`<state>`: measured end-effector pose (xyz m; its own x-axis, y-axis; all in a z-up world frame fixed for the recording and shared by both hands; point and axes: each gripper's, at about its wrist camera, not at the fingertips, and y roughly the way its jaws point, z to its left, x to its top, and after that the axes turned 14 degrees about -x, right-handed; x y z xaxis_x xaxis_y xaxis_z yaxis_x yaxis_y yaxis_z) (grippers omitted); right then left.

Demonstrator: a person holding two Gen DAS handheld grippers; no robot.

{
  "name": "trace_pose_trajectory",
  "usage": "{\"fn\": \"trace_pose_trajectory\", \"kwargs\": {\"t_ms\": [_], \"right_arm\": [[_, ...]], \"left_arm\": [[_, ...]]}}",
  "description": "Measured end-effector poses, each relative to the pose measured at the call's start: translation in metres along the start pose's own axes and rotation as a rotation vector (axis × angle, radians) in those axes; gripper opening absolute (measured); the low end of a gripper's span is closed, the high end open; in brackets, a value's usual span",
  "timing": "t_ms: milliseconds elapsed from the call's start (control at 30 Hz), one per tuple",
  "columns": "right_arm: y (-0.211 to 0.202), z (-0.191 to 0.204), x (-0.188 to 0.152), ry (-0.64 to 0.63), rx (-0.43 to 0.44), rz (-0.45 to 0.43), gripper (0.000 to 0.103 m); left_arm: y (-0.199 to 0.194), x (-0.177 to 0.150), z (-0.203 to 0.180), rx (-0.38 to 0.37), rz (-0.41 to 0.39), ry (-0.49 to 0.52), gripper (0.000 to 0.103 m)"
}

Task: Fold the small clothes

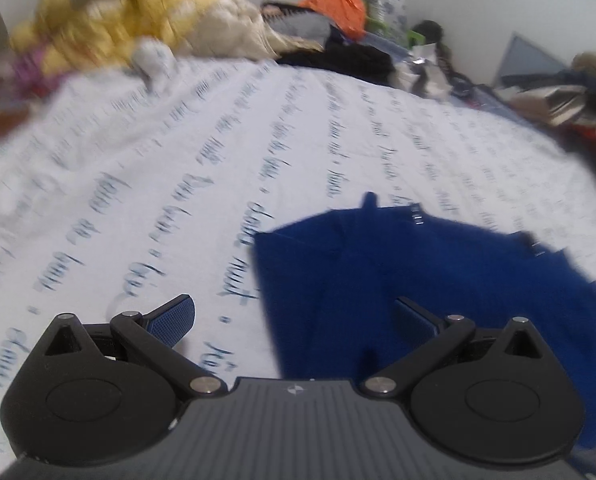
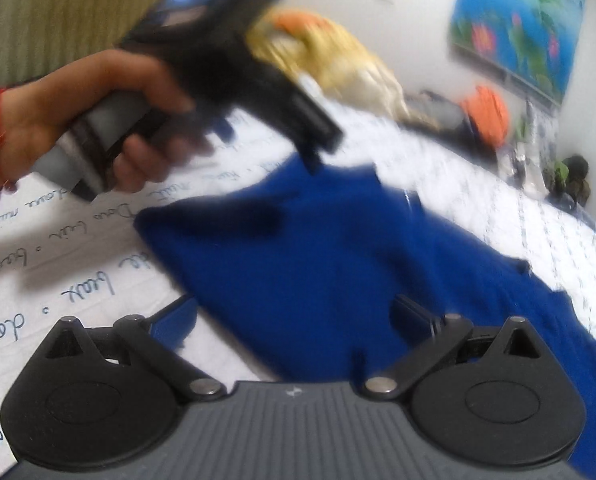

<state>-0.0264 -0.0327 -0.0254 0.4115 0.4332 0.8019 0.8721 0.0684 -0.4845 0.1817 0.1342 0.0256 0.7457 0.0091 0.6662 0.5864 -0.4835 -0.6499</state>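
On the bedsheet (image 1: 137, 168), blue garment (image 1: 418, 280) stretches diagonally rightward.

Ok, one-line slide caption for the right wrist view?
Open right claw over a blue garment on a script-print bedsheet, while the left hand brings its claw to the garment's far edge.

Bed sheet (image 1: 137, 184): open white printed surface left of and beyond the blue garment (image 1: 418, 280); passage free there.
Far edge: blocked by yellow bedding heap (image 1: 137, 20), dark clothes (image 1: 350, 60), orange bag (image 1: 338, 4).
Right edge: clutter pile (image 1: 570, 96).
Above the garment: left gripper (image 2: 314, 160) and hand (image 2: 77, 120) occupy the near-left airspace.
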Motion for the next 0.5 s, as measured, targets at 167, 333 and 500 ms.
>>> {"fn": "trace_pose_trajectory", "kwargs": {"t_ms": [167,333,500], "right_arm": [[0.008,0.024,0.004,-0.067,-0.005,-0.012,0.103],[0.021,0.048,0.014,-0.099,-0.078,-0.046,0.102],[0.04,0.062,0.03,-0.116,-0.132,-0.069,0.099]], "left_arm": [[0.014,0.011,0.024,-0.206,0.073,-0.171,0.103],[0.034,0.015,0.03,-0.254,0.088,-0.206,0.103],[0.048,0.021,0.029,-0.346,0.046,-0.246,0.1]]}}
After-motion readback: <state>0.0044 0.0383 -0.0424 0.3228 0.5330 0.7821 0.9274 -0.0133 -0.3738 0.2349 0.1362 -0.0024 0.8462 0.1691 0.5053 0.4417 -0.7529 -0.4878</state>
